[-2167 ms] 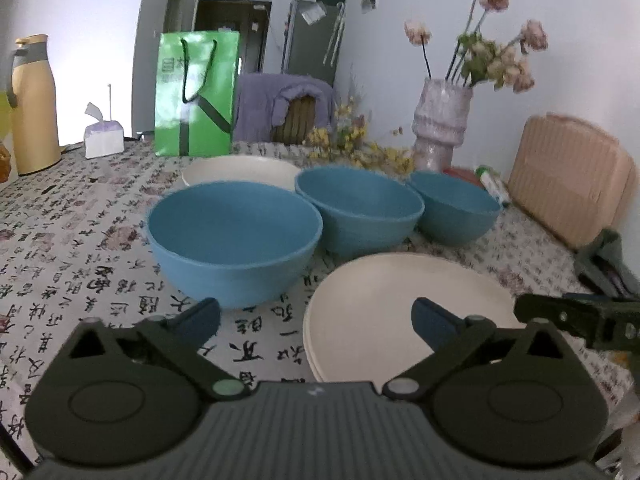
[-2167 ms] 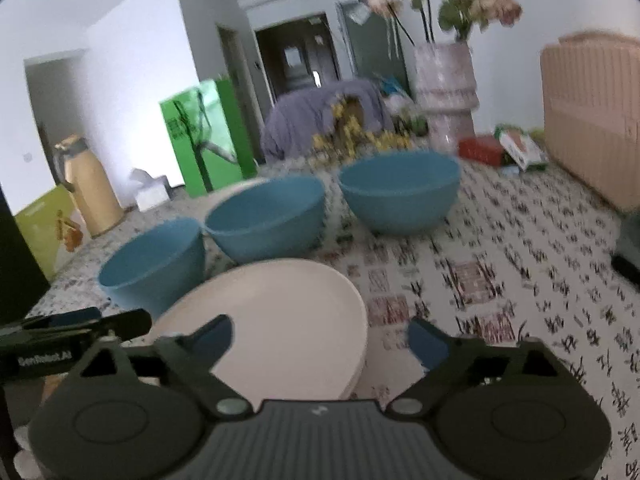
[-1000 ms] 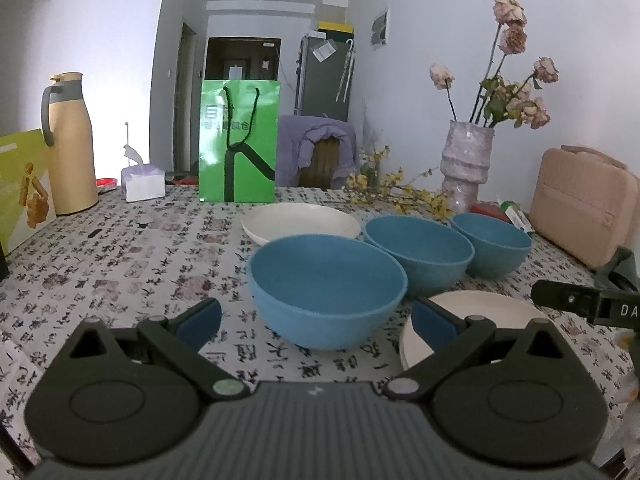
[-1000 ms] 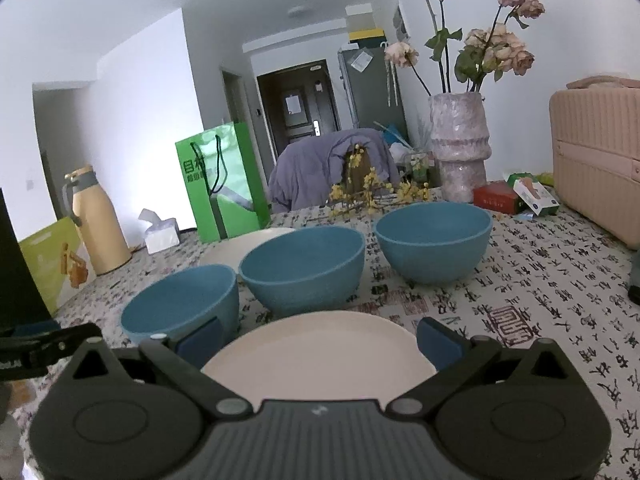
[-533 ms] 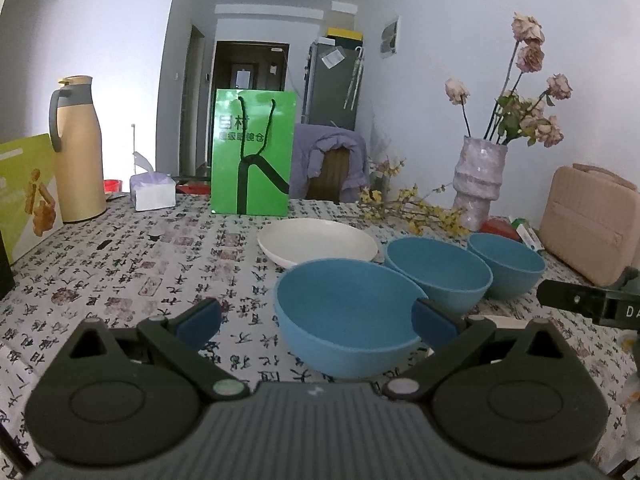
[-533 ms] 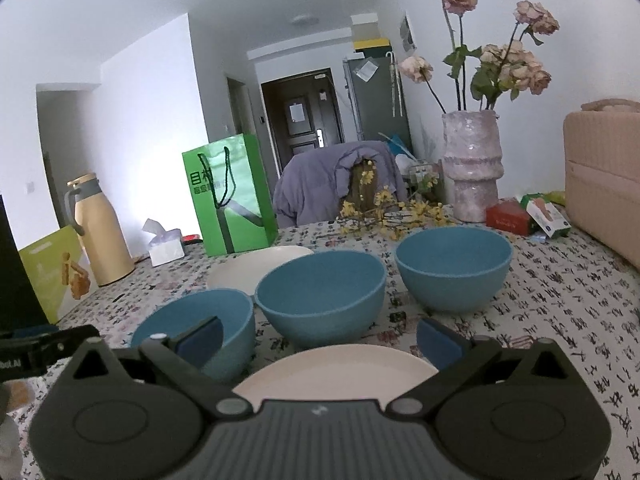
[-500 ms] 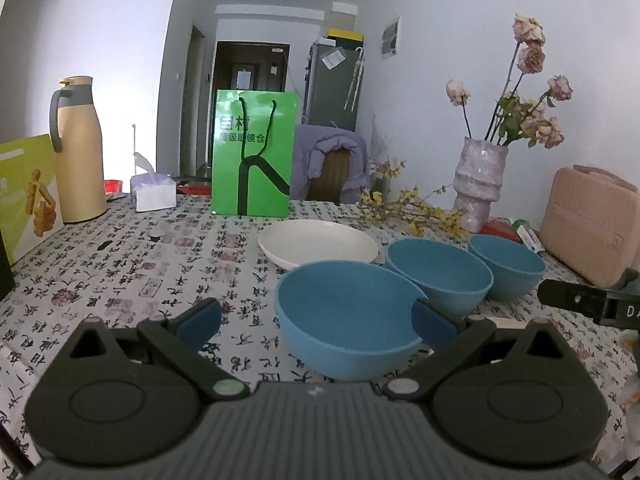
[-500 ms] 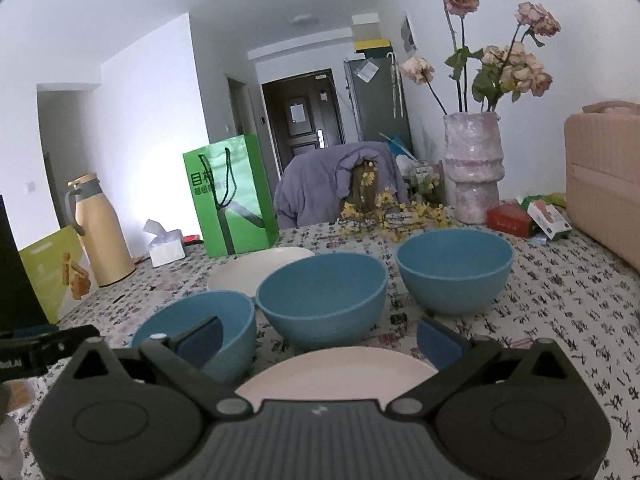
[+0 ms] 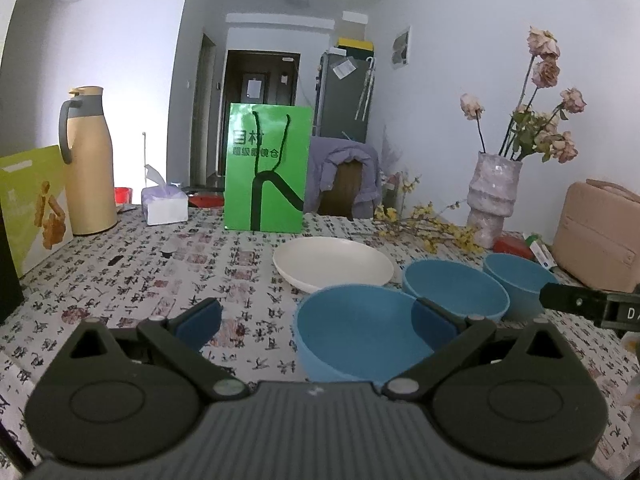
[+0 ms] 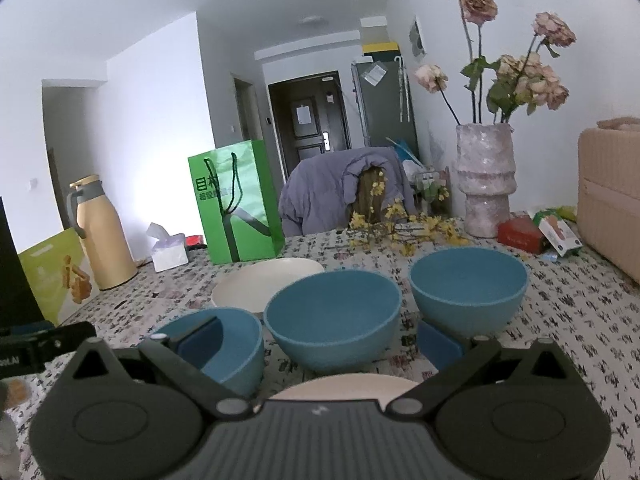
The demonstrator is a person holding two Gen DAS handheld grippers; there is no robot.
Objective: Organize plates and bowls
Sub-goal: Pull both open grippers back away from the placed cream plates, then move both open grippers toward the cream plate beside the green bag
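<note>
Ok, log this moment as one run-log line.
phase: pre-grasp | left gripper: open, empty | right gripper: open, empty | three blue bowls in a row, unstacked | cream plates: near, far

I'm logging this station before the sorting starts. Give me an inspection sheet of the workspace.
Surface: table under a calligraphy-print cloth.
Job's things: three blue bowls in a row, unstacked; a cream plate behind them, another cream plate nearest the right gripper.
Clutter: green bag, flask, tissue box, vase, pink case.
Grippers: left gripper and right gripper both open, empty.
Cables: nothing seen.
Surroundings: chair draped with clothing, door, fridge.
</note>
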